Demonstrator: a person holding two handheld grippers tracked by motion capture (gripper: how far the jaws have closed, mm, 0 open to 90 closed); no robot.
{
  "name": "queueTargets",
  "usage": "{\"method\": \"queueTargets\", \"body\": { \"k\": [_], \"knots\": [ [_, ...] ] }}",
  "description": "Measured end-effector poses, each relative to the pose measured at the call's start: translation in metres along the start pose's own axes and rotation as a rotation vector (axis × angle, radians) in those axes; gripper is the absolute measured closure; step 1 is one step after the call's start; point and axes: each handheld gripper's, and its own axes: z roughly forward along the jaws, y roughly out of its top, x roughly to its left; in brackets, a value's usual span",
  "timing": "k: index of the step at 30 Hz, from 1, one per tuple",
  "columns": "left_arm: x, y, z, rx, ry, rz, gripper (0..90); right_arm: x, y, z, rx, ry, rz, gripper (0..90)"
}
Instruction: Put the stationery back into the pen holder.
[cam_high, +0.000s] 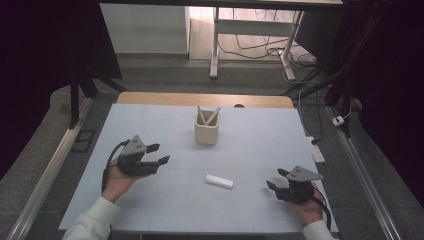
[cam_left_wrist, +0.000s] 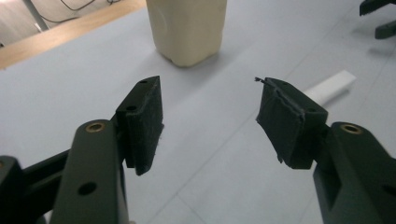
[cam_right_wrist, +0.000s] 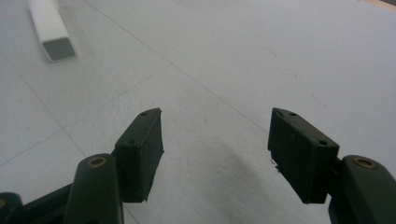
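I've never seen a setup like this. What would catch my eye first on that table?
Probably the cream cup standing near the table's far middle, with two pale sticks leaning in it. Next, the white bar lying flat in the open between the two hands. At either side a person holds a black gripper, the left gripper and the right gripper, both open with nothing between their jaws.

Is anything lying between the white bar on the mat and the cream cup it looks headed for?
Nothing visible does. In the high view the white bar lies flat on bare mat, apart from the cream cup. Both the left gripper and the right gripper are open and empty.
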Motion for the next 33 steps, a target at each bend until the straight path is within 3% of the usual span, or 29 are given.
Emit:
{"method": "queueTargets", "body": {
  "k": [17,28,33],
  "knots": [
    [-0.008,-0.039,-0.014,0.056,0.006,-0.047,34.9,0.001,0.002,-0.003,-0.015,0.000,-0.001,35.0],
    [-0.013,-0.054,-0.021,0.080,0.037,-0.049,33.6,0.003,0.005,-0.005,-0.025,0.008,-0.002,35.0],
    [-0.013,-0.058,-0.024,0.065,0.032,-0.073,33.2,0.003,0.010,-0.009,-0.062,0.019,0.017,35.0]
  ]
}}
